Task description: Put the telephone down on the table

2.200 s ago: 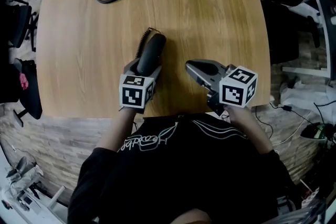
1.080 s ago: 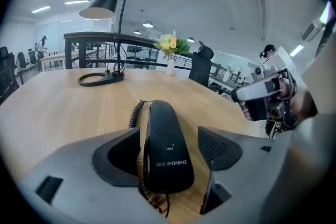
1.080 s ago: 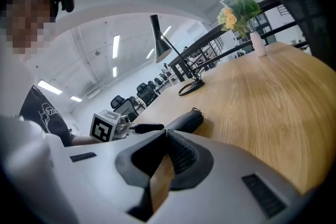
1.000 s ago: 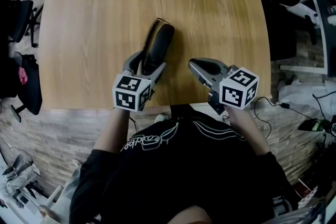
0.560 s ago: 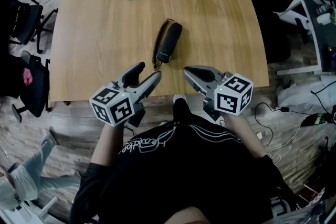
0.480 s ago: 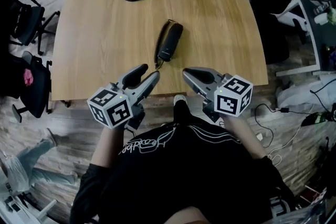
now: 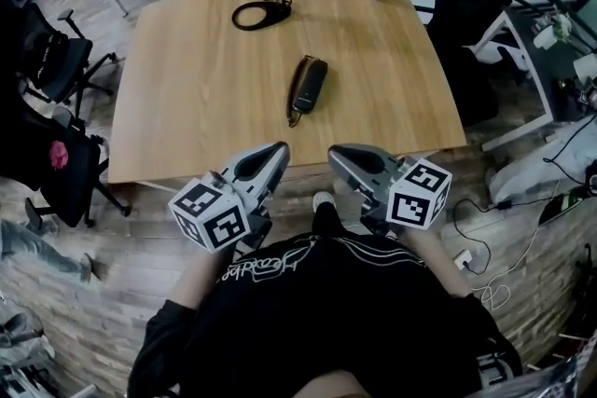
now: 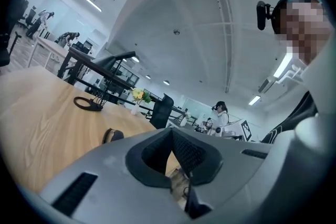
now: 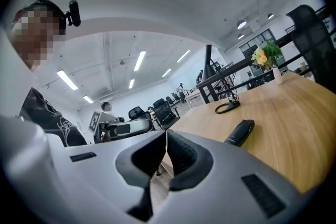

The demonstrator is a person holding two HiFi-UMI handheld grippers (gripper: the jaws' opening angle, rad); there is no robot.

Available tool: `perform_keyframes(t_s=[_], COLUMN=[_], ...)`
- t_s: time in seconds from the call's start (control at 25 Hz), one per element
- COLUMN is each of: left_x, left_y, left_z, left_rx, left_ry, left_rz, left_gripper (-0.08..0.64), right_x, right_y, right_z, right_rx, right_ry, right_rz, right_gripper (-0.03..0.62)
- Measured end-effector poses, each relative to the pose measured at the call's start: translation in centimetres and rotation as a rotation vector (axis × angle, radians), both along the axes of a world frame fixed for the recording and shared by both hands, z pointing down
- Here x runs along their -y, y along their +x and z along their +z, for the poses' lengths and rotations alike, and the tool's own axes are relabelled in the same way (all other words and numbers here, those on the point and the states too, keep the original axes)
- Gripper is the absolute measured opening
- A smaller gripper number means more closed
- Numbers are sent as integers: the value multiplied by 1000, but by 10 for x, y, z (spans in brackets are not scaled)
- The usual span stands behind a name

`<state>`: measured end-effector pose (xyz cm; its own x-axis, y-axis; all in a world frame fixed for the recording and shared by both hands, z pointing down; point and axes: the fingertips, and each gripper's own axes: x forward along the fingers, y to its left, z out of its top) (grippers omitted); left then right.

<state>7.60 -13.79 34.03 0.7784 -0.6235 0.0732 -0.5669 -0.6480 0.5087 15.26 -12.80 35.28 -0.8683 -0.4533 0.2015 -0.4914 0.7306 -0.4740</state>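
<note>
Nearest the person, the left gripper has just closed its jaws on nothing; the right gripper beside it has its jaws together too (also empty). Beyond them the telephone lies flat mid-tabletop.

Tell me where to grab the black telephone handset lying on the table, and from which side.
Probably best: grip the telephone handset across its narrow middle, coming down from above with the jaws on its long sides. It lies flat on the table, long axis running away from the person, so lengthwise it looks too long to span.
</note>
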Motion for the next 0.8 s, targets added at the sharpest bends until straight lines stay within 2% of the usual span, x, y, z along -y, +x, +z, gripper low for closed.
perform_keyframes(t_s=[0.16,0.32,0.56,0.8], left_x=[-14,-28,-44,-50], left_y=[-7,-6,0,-2], left_z=[-1,-3,-3,-1], left_rx=[57,53,17,55], left_ry=[15,24,17,33], left_rz=[-25,8,68,71], left_gripper=[6,6,6,6], right_x=[-19,-27,-44,-52], right_y=[-3,-2,-11,-13], right_z=[-5,-6,-4,-5], right_rx=[-8,-3,36,31], right_ry=[27,36,-2,-3], right_rz=[34,73,45,43], right_gripper=[38,38,38,38])
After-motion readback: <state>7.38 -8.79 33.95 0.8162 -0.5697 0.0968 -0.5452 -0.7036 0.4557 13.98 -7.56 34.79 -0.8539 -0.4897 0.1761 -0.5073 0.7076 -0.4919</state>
